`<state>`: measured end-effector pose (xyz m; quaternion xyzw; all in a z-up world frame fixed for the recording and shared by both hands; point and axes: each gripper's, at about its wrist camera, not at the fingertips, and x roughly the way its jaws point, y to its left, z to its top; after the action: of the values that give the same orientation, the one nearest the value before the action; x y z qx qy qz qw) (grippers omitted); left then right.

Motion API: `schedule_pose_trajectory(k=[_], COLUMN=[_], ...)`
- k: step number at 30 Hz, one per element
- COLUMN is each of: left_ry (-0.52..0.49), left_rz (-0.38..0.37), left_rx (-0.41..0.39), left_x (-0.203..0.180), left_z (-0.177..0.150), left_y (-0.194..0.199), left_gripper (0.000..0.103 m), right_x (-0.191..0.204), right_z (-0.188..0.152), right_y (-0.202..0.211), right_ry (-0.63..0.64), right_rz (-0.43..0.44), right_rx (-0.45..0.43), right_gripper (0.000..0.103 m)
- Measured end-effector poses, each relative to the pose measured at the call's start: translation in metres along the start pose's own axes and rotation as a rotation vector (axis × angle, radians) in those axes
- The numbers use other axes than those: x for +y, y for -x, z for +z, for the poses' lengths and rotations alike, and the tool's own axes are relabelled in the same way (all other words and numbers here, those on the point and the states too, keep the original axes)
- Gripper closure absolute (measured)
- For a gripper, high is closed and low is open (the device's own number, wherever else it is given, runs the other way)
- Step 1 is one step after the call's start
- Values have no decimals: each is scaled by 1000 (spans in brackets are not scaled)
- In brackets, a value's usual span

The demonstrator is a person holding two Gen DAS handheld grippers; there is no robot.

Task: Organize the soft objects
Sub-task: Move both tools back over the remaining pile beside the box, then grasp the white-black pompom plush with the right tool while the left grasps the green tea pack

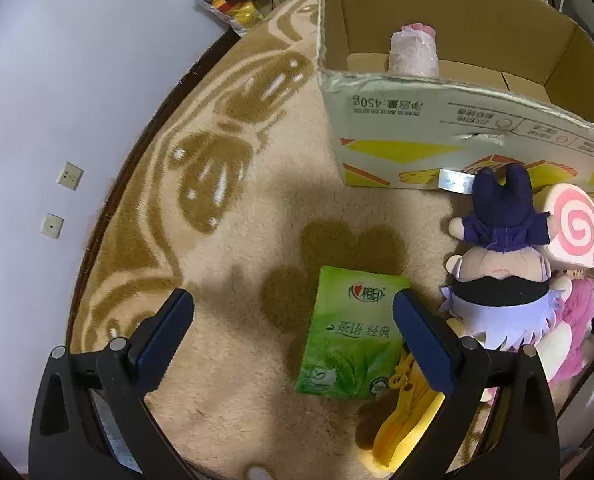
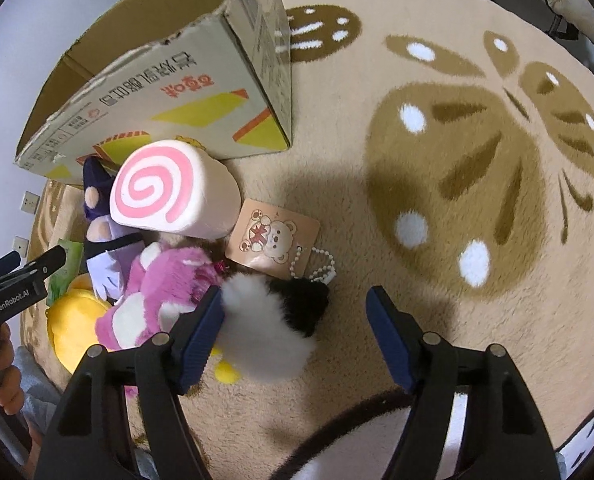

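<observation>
My left gripper [image 1: 293, 312] is open and empty above the rug, with a green tissue pack [image 1: 349, 332] between its fingers nearer the right one. A cardboard box [image 1: 437, 140] stands behind, holding a pink roll [image 1: 413, 50]. Right of the pack lie a purple-clad doll [image 1: 501, 256], a pink swirl cake cushion [image 1: 573, 228], a pink plush [image 1: 577, 328] and a yellow plush [image 1: 401, 412]. My right gripper [image 2: 295, 316] is open and empty over a white and black fluffy toy [image 2: 273, 320]. The swirl cushion [image 2: 165, 188], pink plush [image 2: 157, 292] and box [image 2: 169, 92] lie to its left.
A beige rug with brown mushroom patterns [image 2: 457, 160] covers the floor. A bear-print card with a bead chain [image 2: 273, 236] lies by the cushion. A wall with sockets [image 1: 70, 175] is left. Bags [image 1: 225, 0] lie at the rug's far edge.
</observation>
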<state>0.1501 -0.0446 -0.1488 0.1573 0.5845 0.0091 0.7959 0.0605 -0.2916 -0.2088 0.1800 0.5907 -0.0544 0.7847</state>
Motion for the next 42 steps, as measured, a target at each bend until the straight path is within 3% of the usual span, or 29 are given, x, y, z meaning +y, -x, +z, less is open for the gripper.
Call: schedule_pose_trajectory(k=[2, 8, 17, 19, 26, 28, 30, 36, 37, 42], left_ry=[-5, -21, -27, -26, -11, -5, 2, -12, -5, 81], left_rz=[-12, -32, -37, -49, -81, -88, -94, -66, -64, -75], left_rx=[6, 28, 64, 77, 107, 119, 128, 83, 74, -21], left_x=[-1, -9, -15, -14, -17, -17, -16, -18, -22, -4], left_z=[1, 1, 0, 1, 1, 0, -1, -5, -8, -17], left_y=[-4, -12, -25, -29, -30, -31, -30, -17, -11, 14], left_gripper=[4, 4, 6, 16, 36, 50, 50, 51, 51, 51], right_x=[0, 5, 4, 8, 24, 26, 29, 27, 28, 34], right_z=[1, -3, 1, 0, -7, -8, -8, -8, -8, -10], right_y=[-2, -20, -28, -29, -34, -34, -34, -25, -23, -5], right_ry=[4, 7, -1, 5, 45, 46, 36, 58, 64, 81], right_rz=[-2, 47, 72, 67, 24, 26, 33, 16, 14, 21], right_rx=[5, 59, 74, 79, 86, 83, 82, 77, 67, -6], right_gripper=[28, 46, 47, 48, 56, 57, 57, 59, 65, 66])
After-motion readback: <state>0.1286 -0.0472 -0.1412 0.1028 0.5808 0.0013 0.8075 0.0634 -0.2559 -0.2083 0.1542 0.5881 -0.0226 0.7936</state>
